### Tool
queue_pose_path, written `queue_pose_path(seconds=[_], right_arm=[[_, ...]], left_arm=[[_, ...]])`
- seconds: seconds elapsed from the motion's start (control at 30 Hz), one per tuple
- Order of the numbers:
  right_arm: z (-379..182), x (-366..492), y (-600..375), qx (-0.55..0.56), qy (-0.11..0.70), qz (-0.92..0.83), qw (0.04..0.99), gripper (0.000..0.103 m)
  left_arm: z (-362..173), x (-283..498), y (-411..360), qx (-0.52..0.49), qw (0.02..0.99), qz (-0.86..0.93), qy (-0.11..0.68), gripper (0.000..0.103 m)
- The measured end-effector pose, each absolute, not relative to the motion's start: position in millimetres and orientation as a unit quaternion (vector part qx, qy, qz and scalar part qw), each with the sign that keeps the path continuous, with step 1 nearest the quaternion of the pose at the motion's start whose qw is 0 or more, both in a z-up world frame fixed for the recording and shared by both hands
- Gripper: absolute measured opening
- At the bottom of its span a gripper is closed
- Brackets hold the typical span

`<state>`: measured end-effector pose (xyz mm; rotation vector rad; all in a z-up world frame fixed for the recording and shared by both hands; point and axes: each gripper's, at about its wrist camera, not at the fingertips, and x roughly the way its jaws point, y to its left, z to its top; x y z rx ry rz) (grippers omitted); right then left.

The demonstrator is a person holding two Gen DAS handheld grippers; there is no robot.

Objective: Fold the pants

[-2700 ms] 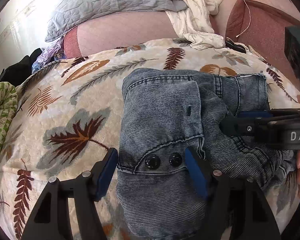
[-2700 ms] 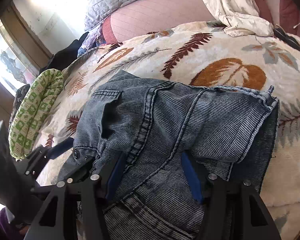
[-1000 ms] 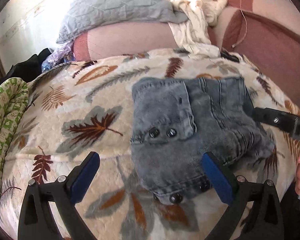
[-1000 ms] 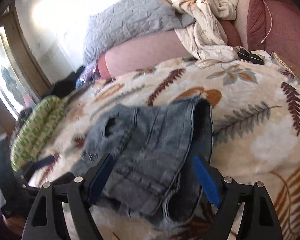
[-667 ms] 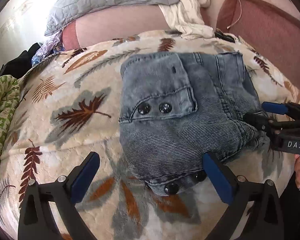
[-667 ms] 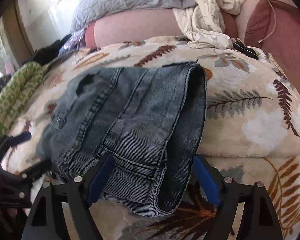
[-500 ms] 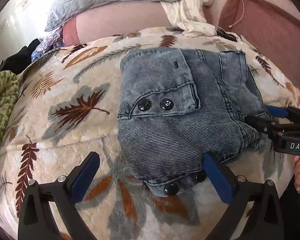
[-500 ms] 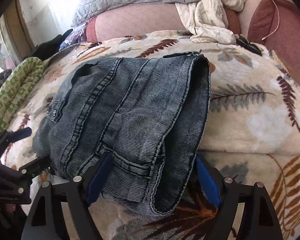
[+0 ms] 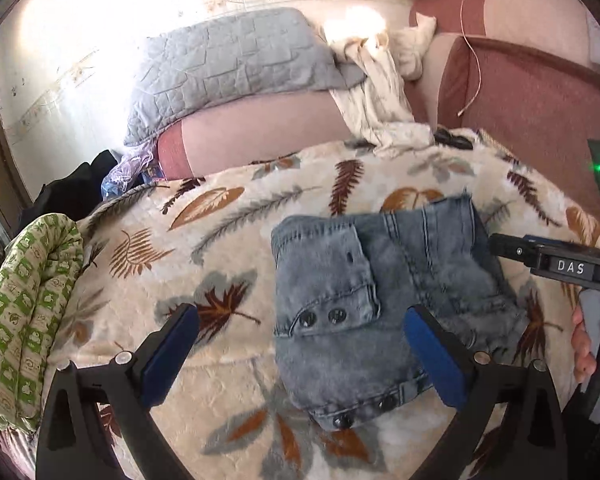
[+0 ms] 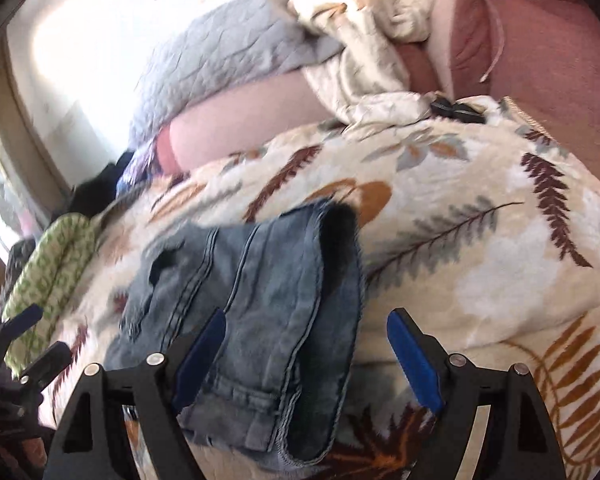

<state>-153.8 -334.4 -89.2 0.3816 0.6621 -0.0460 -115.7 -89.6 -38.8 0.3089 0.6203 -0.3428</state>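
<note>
Viewing from the left wrist: denim pants (image 9: 384, 296) lay folded in a compact bundle on the leaf-print bedspread (image 9: 220, 240); left hand-held gripper (image 9: 300, 356) was spread wide above the near edge, holding nothing. Right wrist view: right hand-held gripper (image 10: 308, 360) likewise released, jaws apart over the bundle's stacked hem (image 10: 340, 264). Judged: the denim is thick, fairly stiff, non-slippery; best pinched through all layers at a folded edge.

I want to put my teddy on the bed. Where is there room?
Bare leaf-print blanket lies between the folded grey-blue denim pants and the green patterned roll; more right of the pants. The far end is crowded with a grey quilted pillow and crumpled cream cloth.
</note>
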Motion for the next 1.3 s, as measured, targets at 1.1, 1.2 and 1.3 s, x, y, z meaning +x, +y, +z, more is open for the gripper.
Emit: queue_pose_path(seconds=[1.1,1.2,1.3], right_arm=[[-89.4,-146.1,-355.5,0.247,0.32,-0.023,0.915,0.086],[-90.7,-144.1,-354.4,0.248,0.326,-0.019,0.912,0.086],[-91.4,-143.0,-353.3,0.247,0.328,-0.016,0.912,0.086]], left_arm=[[-59.5,-55.5,-45.9,-0.004,0.903,-0.169,0.395,0.103],[-64.1,-46.1,-39.1,-0.023,0.896,-0.166,0.411,0.103],[-70.3,-39.5,-38.0,-0.034,0.888,-0.173,0.424,0.103]])
